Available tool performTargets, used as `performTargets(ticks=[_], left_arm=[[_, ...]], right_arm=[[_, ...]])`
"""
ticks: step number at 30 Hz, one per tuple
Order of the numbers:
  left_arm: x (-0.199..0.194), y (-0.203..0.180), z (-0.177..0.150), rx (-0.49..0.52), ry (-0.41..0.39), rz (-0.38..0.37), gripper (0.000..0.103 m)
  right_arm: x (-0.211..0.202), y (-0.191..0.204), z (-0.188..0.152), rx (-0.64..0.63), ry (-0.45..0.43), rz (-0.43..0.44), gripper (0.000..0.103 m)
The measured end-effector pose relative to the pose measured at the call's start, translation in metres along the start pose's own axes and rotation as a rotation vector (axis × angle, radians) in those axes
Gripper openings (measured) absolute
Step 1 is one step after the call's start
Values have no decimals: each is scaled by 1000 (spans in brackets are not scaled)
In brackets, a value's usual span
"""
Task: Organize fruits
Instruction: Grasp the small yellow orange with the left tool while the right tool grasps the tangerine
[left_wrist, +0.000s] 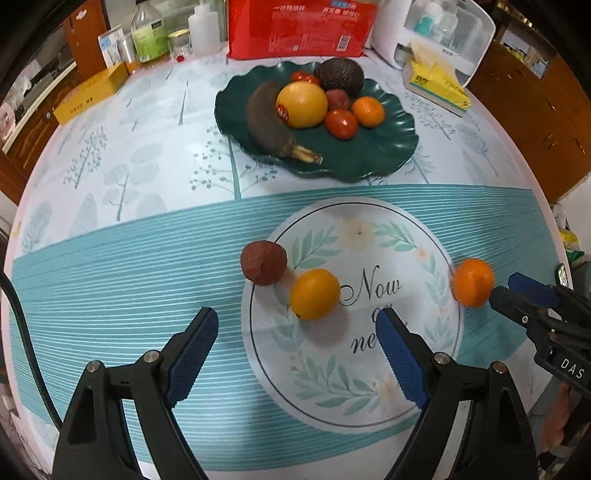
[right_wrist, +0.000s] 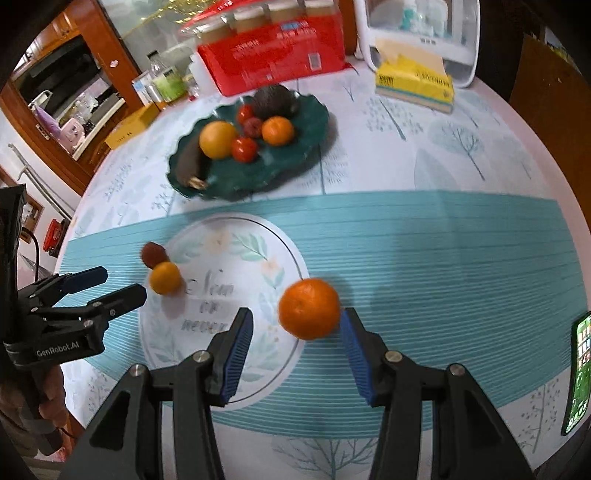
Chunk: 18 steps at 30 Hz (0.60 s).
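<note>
Seven fruits lay on the green plate (left_wrist: 384, 155): one dark banana (left_wrist: 266, 122), one yellow orange (left_wrist: 301, 104), one avocado (left_wrist: 339, 75), one tangerine (left_wrist: 368, 111), one reddish lychee-like fruit (left_wrist: 338, 99) and two tomatoes (left_wrist: 341, 123). Nearer than the plate, three fruits sat on the worktop (left_wrist: 110, 258): one brown fruit (left_wrist: 263, 262) touching one yellow fruit (left_wrist: 314, 294), and one loose tangerine (right_wrist: 309, 308) well apart to their right. The left claw (left_wrist: 297, 325) was spread wide near the yellow fruit, and the right claw (right_wrist: 296, 326) gaped around the loose tangerine, gripping nothing.
</note>
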<state>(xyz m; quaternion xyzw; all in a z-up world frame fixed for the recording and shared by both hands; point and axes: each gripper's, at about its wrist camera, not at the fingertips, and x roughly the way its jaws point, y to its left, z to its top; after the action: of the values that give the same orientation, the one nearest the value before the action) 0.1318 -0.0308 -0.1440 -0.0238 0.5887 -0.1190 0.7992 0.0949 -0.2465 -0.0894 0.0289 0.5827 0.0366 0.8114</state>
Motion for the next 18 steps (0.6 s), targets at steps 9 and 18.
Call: performTargets(ticks=[9, 18], left_arm=[[19, -8, 3, 2, 4, 4, 77], [32, -16, 5, 18, 19, 6, 53]], right_arm=[[27, -7, 1, 7, 40, 10, 50], [43, -6, 4, 3, 65, 27, 50]])
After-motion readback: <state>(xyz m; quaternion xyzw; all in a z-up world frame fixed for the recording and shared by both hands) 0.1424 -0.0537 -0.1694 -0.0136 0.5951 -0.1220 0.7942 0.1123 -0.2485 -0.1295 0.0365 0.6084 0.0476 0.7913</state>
